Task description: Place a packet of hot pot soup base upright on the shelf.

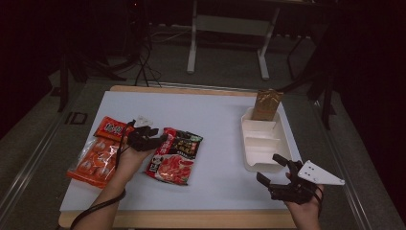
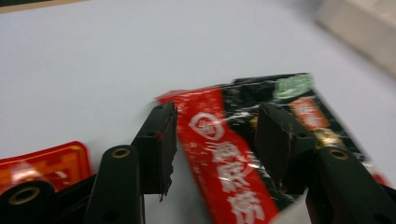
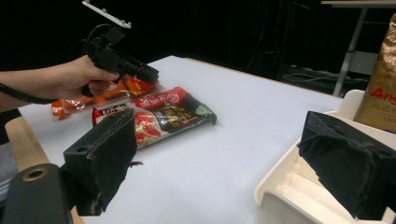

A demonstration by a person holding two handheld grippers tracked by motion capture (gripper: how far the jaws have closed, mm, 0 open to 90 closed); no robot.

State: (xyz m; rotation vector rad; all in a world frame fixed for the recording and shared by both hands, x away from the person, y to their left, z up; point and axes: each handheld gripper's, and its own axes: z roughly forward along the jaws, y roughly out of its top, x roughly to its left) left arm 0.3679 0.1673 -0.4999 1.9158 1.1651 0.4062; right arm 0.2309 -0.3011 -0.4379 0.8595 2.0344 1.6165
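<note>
Left gripper view: left gripper (image 2: pixel 217 140) spread over red-black snack packet (image 2: pixel 224 163) (not pinching).
Right gripper (image 3: pixel 224 163): spread, lower frame.

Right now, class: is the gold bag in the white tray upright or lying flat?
Upright: the gold bag stands on end in the far compartment of the white tray.

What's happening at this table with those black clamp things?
A person holds a gripper in each hand. The left gripper hangs with open jaws astride the top edge of a red and black snack packet, not pinching it. The right gripper waits open beside a white divided tray that holds a gold pouch. Orange packets lie left.
</note>
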